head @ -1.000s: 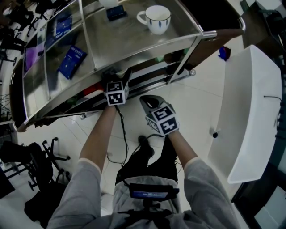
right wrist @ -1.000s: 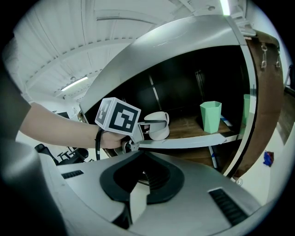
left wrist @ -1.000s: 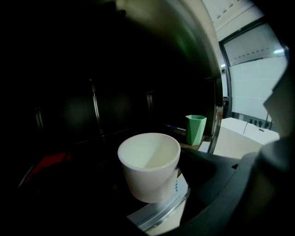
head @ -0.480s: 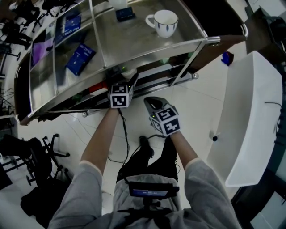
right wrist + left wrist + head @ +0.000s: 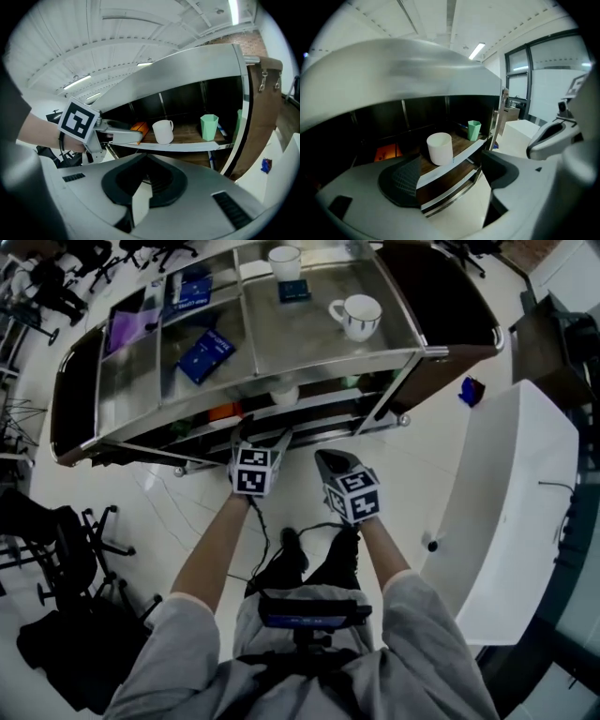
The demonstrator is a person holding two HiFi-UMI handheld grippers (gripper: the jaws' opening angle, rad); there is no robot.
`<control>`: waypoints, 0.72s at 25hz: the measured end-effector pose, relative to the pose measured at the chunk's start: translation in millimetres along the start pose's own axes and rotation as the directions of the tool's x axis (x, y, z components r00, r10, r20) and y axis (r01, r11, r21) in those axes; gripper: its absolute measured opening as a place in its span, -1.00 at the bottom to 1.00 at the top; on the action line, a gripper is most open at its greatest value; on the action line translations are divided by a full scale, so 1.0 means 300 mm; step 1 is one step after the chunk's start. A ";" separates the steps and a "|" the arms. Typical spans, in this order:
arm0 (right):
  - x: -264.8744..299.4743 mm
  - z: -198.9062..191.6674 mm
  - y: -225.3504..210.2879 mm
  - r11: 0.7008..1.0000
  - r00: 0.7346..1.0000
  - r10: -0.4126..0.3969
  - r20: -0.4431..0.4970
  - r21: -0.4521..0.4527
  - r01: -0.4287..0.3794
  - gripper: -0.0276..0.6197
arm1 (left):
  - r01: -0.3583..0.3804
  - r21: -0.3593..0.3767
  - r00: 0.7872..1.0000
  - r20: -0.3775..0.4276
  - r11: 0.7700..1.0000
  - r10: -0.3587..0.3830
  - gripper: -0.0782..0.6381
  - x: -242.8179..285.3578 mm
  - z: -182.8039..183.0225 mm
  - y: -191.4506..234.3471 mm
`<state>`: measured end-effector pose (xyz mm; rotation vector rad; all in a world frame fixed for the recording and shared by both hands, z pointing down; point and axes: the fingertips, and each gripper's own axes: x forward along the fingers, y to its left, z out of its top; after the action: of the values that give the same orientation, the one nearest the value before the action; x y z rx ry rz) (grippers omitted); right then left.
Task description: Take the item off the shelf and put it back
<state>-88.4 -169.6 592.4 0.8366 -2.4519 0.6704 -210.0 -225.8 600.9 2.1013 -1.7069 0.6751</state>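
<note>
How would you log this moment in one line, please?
left gripper: jaws closing, nothing between them | right gripper: shut, empty | white handled mug: upright on brown wooden lower shelf

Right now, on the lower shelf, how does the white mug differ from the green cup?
The white mug is round-walled with a handle; the green cup is faceted, no handle showing. The white mug looks wider; the green cup slimmer, tapering downward. Both stand upright and apart on the wooden shelf.
</note>
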 end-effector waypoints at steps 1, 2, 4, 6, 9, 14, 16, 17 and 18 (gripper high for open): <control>-0.018 0.007 0.007 1.000 1.000 0.000 0.000 -0.007 0.000 -0.89 | -0.005 -0.008 1.000 0.002 1.000 0.005 0.34 -0.038 0.001 0.000; -0.035 0.015 0.013 1.000 1.000 0.000 0.002 -0.015 0.000 -0.89 | -0.010 -0.016 1.000 0.004 1.000 0.010 0.31 -0.075 0.002 0.001; -0.068 0.032 0.024 0.999 1.000 0.001 0.008 -0.032 0.000 -0.89 | -0.025 -0.035 1.000 0.011 0.999 0.025 0.16 -0.149 0.005 0.003; -0.098 0.045 0.029 0.999 1.000 0.001 0.011 -0.052 0.000 -0.89 | -0.041 -0.054 0.999 0.021 0.998 0.042 0.02 -0.218 0.009 0.005; -0.143 0.062 0.032 0.997 1.000 -0.005 0.020 -0.074 0.006 -0.89 | -0.075 -0.075 0.996 0.039 0.994 0.078 -0.19 -0.319 0.013 0.019; -0.211 0.056 0.039 0.997 0.999 -0.019 0.039 -0.073 0.021 -0.89 | -0.134 -0.124 0.989 0.051 0.983 0.142 -0.62 -0.484 -0.025 0.046; -0.230 0.050 0.046 0.997 0.999 -0.026 0.045 -0.070 0.029 -0.89 | -0.143 -0.141 0.987 0.048 0.980 0.151 -0.67 -0.533 -0.049 0.056; -0.239 0.045 0.053 0.997 0.998 -0.029 0.047 -0.069 0.033 -0.89 | -0.151 -0.149 0.986 0.047 0.977 0.159 -0.69 -0.557 -0.063 0.064; -0.247 0.039 0.060 0.997 0.998 -0.032 0.049 -0.068 0.035 -0.89 | -0.160 -0.159 0.984 0.048 0.974 0.169 -0.70 -0.581 -0.077 0.073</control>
<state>-50.7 -132.0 536.5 0.8743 -2.4828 0.5560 -262.8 -76.6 521.0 1.9083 -1.9177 0.5100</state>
